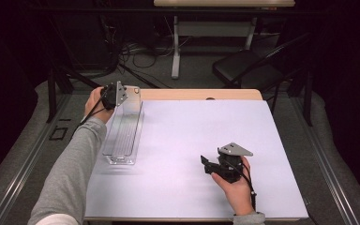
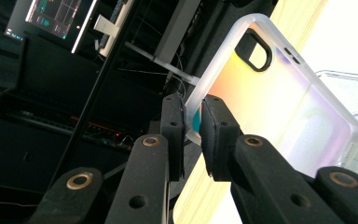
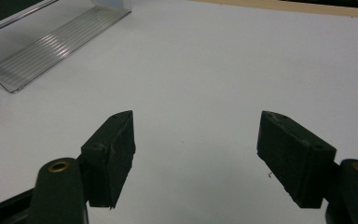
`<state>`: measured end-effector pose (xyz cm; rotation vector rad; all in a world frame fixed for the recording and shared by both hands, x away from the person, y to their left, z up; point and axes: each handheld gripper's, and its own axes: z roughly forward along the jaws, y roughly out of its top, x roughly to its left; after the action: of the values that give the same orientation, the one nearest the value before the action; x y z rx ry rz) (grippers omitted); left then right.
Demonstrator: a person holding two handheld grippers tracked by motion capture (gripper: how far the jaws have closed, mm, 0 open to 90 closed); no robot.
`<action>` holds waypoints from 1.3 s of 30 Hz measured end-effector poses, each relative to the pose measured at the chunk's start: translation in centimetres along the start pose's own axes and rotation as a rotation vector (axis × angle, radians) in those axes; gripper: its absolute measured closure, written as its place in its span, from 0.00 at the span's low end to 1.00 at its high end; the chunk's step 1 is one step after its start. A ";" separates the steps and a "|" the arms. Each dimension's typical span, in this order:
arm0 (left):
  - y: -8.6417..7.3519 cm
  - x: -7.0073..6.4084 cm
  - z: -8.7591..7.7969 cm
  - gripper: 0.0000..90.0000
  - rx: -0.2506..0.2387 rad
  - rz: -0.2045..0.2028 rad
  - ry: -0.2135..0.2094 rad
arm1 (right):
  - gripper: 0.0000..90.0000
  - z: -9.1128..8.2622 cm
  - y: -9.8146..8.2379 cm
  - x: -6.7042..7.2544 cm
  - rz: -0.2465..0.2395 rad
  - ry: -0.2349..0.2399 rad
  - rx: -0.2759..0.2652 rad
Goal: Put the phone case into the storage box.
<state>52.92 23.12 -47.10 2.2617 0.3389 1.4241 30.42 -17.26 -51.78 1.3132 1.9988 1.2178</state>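
A clear, frosted phone case (image 2: 270,98) with a camera cutout is pinched by its rim in my left gripper (image 2: 192,109), whose jaws are shut on it. In the high view that gripper (image 1: 115,96) is held at the table's far left, with the case (image 1: 132,99) upright over the far end of a long clear plastic tray (image 1: 122,140). My right gripper (image 1: 206,165) rests low near the front right of the table, pointing left. Its jaws (image 3: 196,140) stand open with nothing between them over bare white table.
The white tabletop (image 1: 192,126) has a wooden strip along its far edge. The ribbed tray (image 3: 51,46) lies ahead and left of the right gripper. A black chair (image 1: 248,65), cables and another table's legs (image 1: 176,47) stand beyond the table.
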 end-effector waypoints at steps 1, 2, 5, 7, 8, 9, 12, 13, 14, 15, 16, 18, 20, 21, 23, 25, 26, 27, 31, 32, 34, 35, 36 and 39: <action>0.0 0.0 0.0 0.89 0.001 0.003 0.001 | 0.30 0.0 0.0 0.0 -0.001 0.001 -0.001; -0.1 0.0 0.0 0.89 -0.001 0.000 -0.001 | 0.30 0.0 0.0 0.0 -0.002 0.001 0.000; -0.2 0.1 0.1 0.89 -0.003 -0.002 0.003 | 0.30 0.0 0.0 0.0 -0.001 0.000 0.001; -0.3 0.1 0.1 0.89 -0.002 -0.012 -0.001 | 0.30 0.1 0.0 0.0 -0.002 0.000 -0.002; -0.4 0.2 0.1 0.89 -0.001 -0.014 -0.001 | 0.30 0.1 0.0 0.0 -0.002 0.001 -0.002; -0.4 0.2 0.2 0.89 0.000 -0.014 0.000 | 0.30 0.1 0.0 0.0 -0.002 0.000 -0.002; -0.6 0.2 0.2 0.89 0.003 -0.020 0.002 | 0.30 0.1 0.0 0.0 -0.003 0.001 -0.002; -0.6 0.3 0.2 0.89 0.000 -0.023 -0.001 | 0.30 0.1 0.0 0.0 -0.003 0.000 -0.002; -0.7 0.3 0.3 0.89 0.001 -0.023 0.001 | 0.30 0.1 -0.1 0.0 -0.002 0.001 -0.001; -0.7 0.3 0.3 0.89 0.001 -0.028 0.003 | 0.30 0.1 -0.1 0.0 -0.002 0.001 0.000; -0.7 0.3 0.3 0.89 0.004 -0.026 0.001 | 0.30 0.1 -0.1 0.0 -0.002 0.001 -0.001; -0.8 0.3 0.4 0.89 0.003 -0.028 0.003 | 0.30 0.1 -0.1 0.0 -0.002 0.001 -0.001; -0.9 0.3 0.4 0.89 0.003 -0.032 0.006 | 0.30 0.1 -0.1 -0.1 -0.002 0.000 -0.001; -0.9 0.3 0.5 0.89 0.004 -0.031 0.008 | 0.30 0.0 -0.1 -0.1 -0.003 -0.001 0.000; -0.9 0.3 0.5 0.89 0.003 -0.032 0.007 | 0.30 0.0 -0.2 -0.2 -0.001 -0.002 -0.001; -1.0 0.4 0.5 0.89 0.002 -0.037 0.005 | 0.30 0.0 -0.2 -0.2 0.000 -0.003 -0.001; -1.1 0.4 0.6 0.89 0.002 -0.039 0.009 | 0.30 0.0 -0.2 -0.2 0.000 -0.003 -0.001; -1.1 0.4 0.5 0.89 0.008 -0.042 0.007 | 0.30 0.0 -0.2 -0.2 0.000 -0.002 -0.001; -1.4 0.5 0.6 0.89 0.015 -0.047 0.005 | 0.30 0.0 -0.2 -0.2 0.002 -0.004 0.000; -1.4 0.5 0.6 0.88 0.016 -0.049 0.006 | 0.30 0.0 -0.2 -0.2 0.003 -0.004 0.001; -1.5 0.5 0.6 0.88 0.020 -0.053 0.004 | 0.30 0.0 -0.2 -0.2 0.003 -0.005 0.002; -1.5 0.5 0.6 0.87 0.019 -0.060 0.000 | 0.30 0.0 -0.2 -0.2 0.001 -0.004 0.002; -1.5 0.5 0.6 0.87 0.021 -0.059 0.002 | 0.30 0.0 -0.2 -0.1 0.002 -0.004 0.006; -1.5 0.5 0.7 0.86 0.021 -0.069 0.000 | 0.30 0.1 -0.3 -0.1 0.002 -0.004 0.004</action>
<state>53.81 24.48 -47.70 2.2443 0.4298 1.3917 30.40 -17.37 -52.04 1.3185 1.9990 1.2121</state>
